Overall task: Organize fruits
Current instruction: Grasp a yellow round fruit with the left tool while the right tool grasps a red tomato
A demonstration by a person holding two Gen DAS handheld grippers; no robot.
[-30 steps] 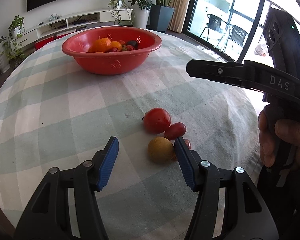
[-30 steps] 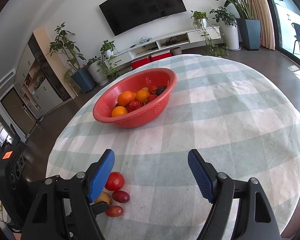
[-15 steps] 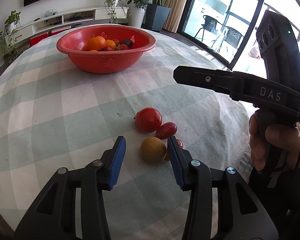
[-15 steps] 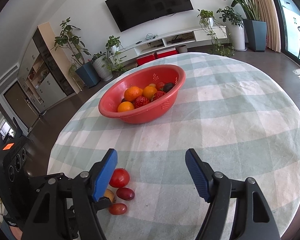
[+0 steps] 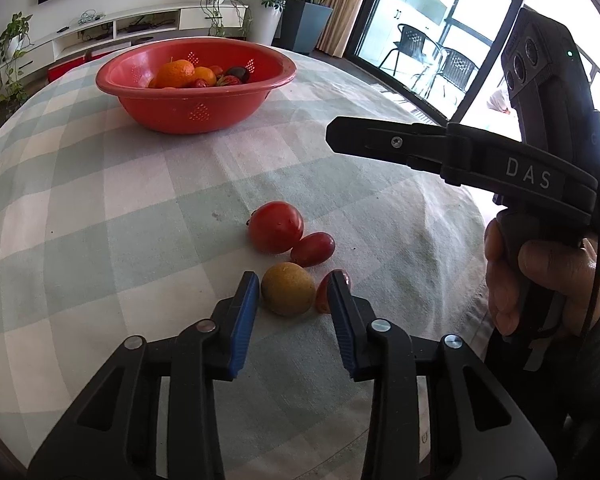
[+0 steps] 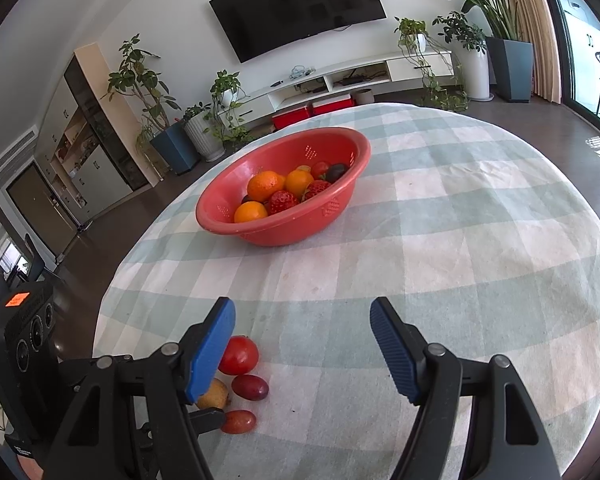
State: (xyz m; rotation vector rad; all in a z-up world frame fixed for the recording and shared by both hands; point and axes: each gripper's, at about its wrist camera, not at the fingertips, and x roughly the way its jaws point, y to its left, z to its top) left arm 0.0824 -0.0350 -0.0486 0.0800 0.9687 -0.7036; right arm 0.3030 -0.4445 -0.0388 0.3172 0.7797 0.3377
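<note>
The left gripper (image 5: 292,292), low in the left wrist view, has just been closing its blue pads (image 5: 244,312) around the yellow-brown fruit (image 5: 288,289); narrow gaps show, so no grip. A red tomato (image 5: 276,227) and two grapes (image 5: 313,249) lie just above it. The right gripper (image 6: 302,338) hangs wide apart, empty. The red bowl (image 5: 196,110) of fruit sits upper left on the checked tablecloth (image 5: 100,208).
</note>
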